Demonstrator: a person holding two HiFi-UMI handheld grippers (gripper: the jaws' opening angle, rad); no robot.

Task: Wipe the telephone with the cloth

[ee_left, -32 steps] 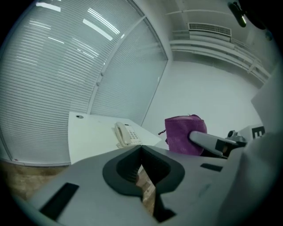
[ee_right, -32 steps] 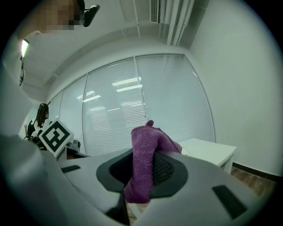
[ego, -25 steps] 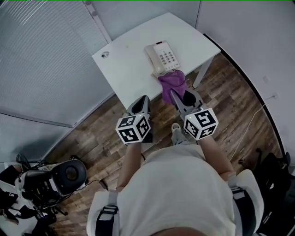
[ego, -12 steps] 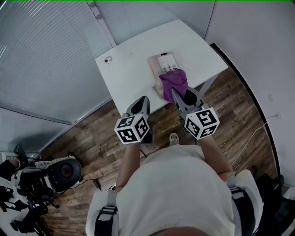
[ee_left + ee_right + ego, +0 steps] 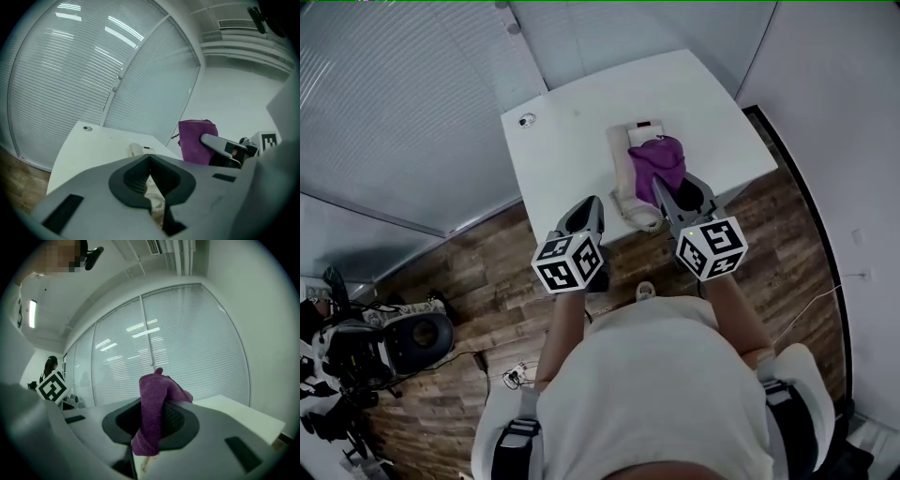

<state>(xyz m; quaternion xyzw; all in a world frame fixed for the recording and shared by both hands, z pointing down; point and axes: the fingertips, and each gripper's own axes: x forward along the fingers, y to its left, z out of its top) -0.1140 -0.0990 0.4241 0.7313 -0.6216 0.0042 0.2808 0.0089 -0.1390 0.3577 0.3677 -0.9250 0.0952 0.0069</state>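
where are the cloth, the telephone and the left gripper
cloth point(image 5: 658, 159), head view, middle of the purple bundle
telephone point(image 5: 622, 173), head view, its left side beside the cloth
left gripper point(image 5: 150, 157), left gripper view, where its shut jaw tips meet

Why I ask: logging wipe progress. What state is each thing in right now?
telephone: resting on the white table, partly hidden by the purple cloth in the head view.
purple cloth: bunched, clamped in the right hand-held gripper.
right hand-held gripper: shut on the purple cloth.
left hand-held gripper: shut, empty.
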